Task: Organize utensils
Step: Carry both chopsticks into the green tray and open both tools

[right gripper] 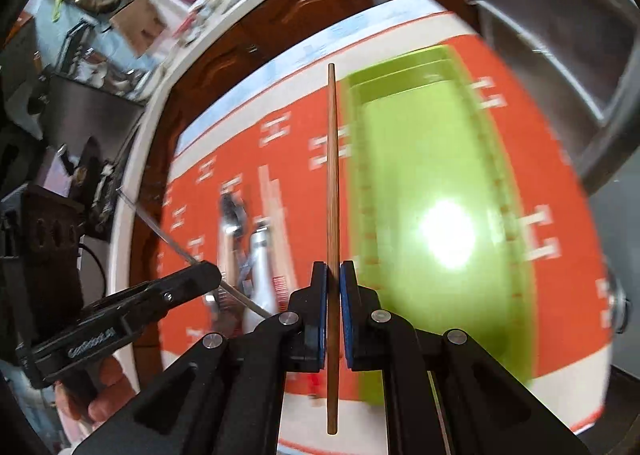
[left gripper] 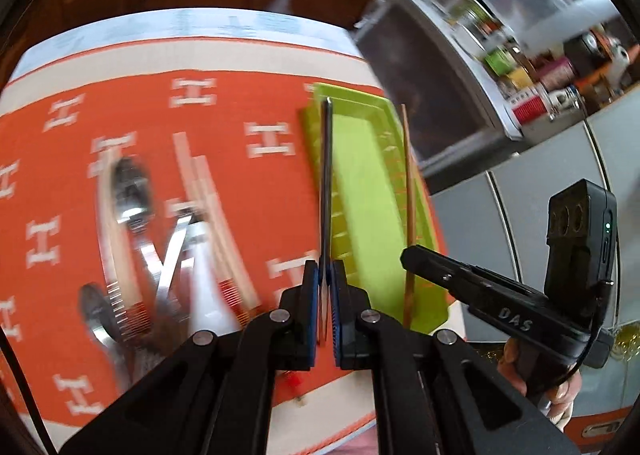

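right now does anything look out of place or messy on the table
Nothing looks spilled or broken. The shiny metal spoons and pale chopsticks lie crossed in a loose heap on the orange patterned cloth, and the lime green plastic tray holds nothing yet. Motion blur hides finer detail.

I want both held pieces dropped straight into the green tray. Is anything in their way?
Nothing visible is. The right gripper holds a wooden chopstick and the left gripper a thin metal utensil, both above the green tray, whose floor looks bare. The remaining utensils lie off to its left.
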Available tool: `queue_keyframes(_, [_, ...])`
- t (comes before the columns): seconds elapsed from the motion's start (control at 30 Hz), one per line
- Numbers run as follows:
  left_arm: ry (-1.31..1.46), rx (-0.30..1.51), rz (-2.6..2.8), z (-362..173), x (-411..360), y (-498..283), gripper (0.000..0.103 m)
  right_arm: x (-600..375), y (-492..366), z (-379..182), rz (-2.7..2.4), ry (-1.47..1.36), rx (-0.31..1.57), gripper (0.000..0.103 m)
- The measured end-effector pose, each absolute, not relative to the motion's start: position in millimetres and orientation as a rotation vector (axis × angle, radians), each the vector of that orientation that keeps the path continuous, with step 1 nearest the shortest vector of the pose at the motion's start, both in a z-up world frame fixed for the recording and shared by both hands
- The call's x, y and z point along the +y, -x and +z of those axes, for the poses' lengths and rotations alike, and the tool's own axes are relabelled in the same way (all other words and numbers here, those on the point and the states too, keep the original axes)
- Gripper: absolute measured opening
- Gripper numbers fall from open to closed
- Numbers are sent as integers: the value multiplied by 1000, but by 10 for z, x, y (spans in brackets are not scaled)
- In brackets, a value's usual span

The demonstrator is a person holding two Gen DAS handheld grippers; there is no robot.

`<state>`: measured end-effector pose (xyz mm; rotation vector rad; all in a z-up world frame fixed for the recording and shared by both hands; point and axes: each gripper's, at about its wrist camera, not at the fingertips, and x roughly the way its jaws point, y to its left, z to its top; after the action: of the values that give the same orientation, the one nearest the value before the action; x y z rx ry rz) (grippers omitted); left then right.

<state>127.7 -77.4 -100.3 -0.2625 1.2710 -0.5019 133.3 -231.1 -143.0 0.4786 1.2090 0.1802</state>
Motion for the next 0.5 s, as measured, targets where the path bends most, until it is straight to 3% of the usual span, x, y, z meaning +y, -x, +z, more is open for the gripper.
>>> queue_keyframes(0.3, [254,1326,-554,-1289,-1532,-1481,4,-2935,-1328,-1479,44,-322,1212,6])
queue_keyframes(0.5, [267,1334,-522,-1432,-1707,-1663,4,-2891,-1486,-1831,47,-267,1252,7])
